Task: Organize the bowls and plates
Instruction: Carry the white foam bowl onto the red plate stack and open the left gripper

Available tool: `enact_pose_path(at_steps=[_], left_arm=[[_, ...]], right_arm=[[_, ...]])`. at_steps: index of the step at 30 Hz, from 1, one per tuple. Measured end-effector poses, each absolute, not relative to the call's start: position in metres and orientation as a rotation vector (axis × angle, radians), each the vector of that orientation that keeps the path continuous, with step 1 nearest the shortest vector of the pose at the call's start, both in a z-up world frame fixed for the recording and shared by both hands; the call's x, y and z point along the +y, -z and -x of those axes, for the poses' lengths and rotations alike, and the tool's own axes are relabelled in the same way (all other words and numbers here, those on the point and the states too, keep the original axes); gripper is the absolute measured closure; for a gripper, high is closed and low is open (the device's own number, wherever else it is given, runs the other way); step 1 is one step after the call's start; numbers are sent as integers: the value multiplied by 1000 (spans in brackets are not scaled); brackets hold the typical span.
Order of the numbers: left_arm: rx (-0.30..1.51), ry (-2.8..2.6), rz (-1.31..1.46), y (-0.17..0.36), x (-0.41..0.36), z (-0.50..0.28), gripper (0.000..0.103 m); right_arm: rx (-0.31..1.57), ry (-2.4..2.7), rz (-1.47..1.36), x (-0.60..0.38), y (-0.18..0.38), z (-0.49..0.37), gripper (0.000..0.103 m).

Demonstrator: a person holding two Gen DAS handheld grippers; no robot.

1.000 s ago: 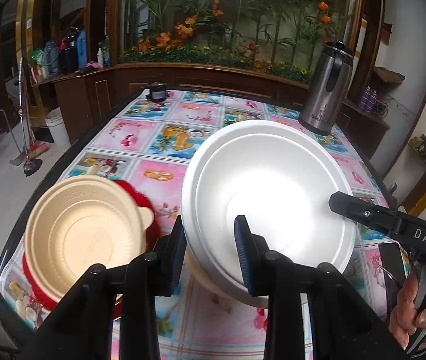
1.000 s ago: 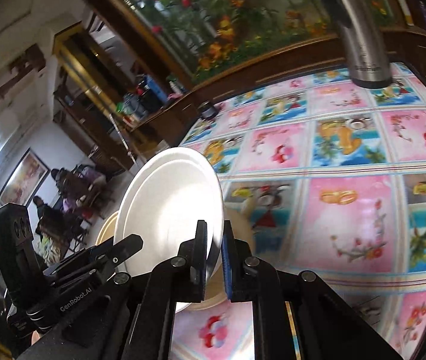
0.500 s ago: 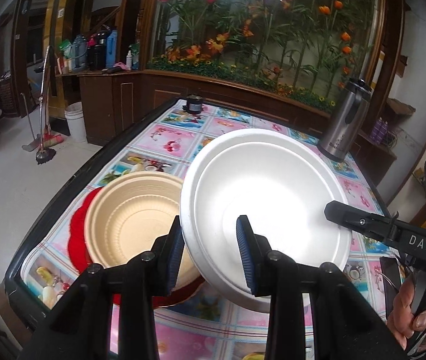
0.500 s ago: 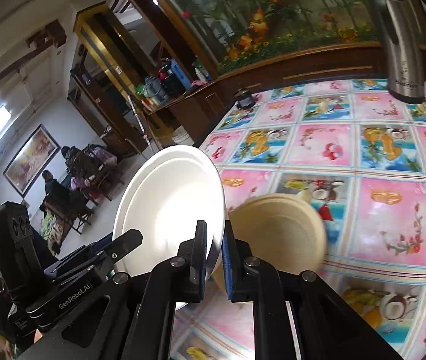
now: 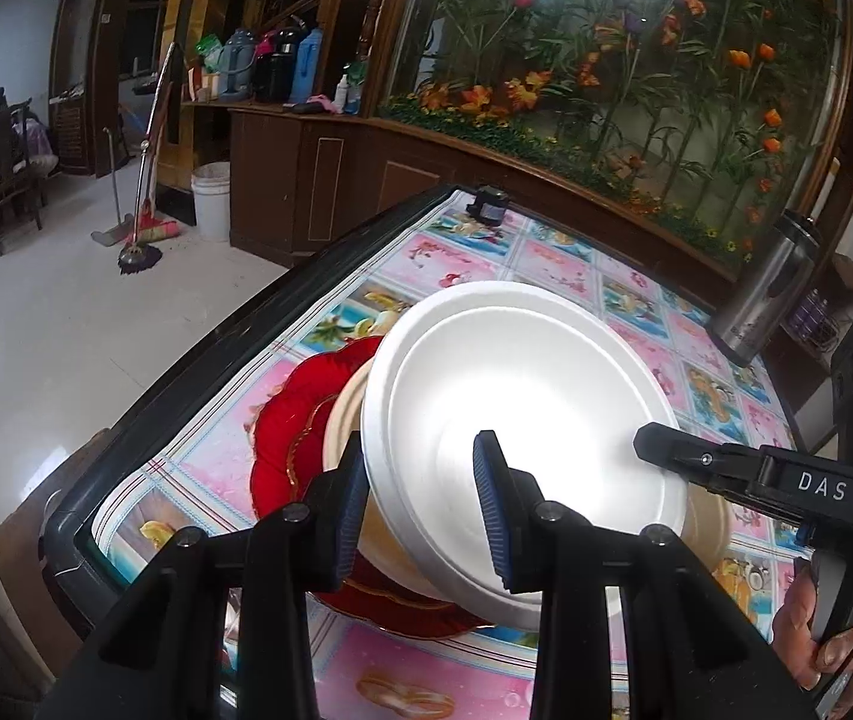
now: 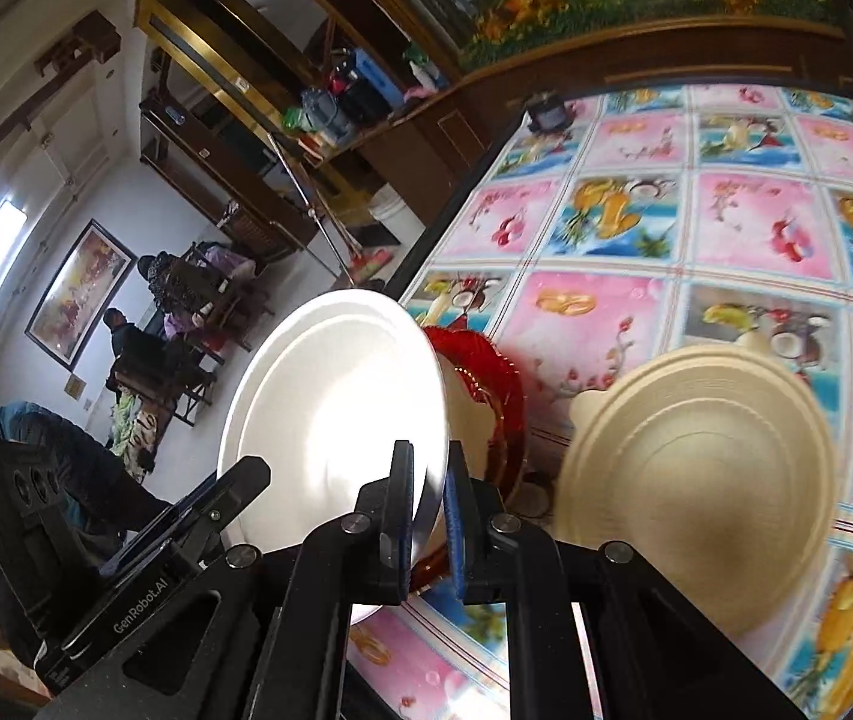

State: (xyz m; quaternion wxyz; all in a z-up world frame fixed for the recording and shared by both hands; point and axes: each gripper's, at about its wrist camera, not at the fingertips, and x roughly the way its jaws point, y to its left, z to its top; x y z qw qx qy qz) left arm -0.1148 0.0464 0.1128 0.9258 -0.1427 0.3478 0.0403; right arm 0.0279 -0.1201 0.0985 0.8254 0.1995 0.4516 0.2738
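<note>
Both grippers hold a white foam bowl (image 5: 522, 396) tilted in the air. My left gripper (image 5: 423, 498) is shut on its near left rim, one pad outside the wall and one inside. My right gripper (image 6: 429, 480) is shut on the opposite rim, and its tip (image 5: 645, 441) shows in the left wrist view. Just under the white bowl (image 6: 336, 396), a beige bowl (image 5: 342, 414) rests on a red scalloped plate (image 5: 288, 420) near the table's left edge. A second beige bowl (image 6: 696, 468) lies upside down to the right. The left gripper (image 6: 246, 471) shows at lower left.
The table (image 6: 756, 222) has a pink and blue fruit-print cloth and a dark rim (image 5: 216, 360). A steel flask (image 5: 768, 294) stands at the far right, a small black object (image 5: 489, 204) at the far edge. A hand (image 5: 834, 642) holds the right gripper. People sit in the room beyond.
Both grippers have carried the white bowl leftward across the table, from beside the beige bowl on the red plate to above it. The upturned beige bowl has come into the right wrist view.
</note>
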Motion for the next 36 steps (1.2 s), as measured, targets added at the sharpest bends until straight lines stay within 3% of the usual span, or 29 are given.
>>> enact_pose_path(at_steps=[22, 28, 33, 36], left_arm=[[731, -99, 315, -99, 59, 107, 71], [726, -99, 321, -97, 58, 109, 64], [720, -107, 322, -100, 54, 110, 58], [710, -113, 323, -103, 54, 112, 53]], right_arm=[[1008, -576, -416, -102, -76, -45, 90], [1013, -591, -409, -101, -76, -44, 89], [1006, -601, -407, -102, -77, -44, 85], [993, -600, -407, -105, -79, -43, 74]])
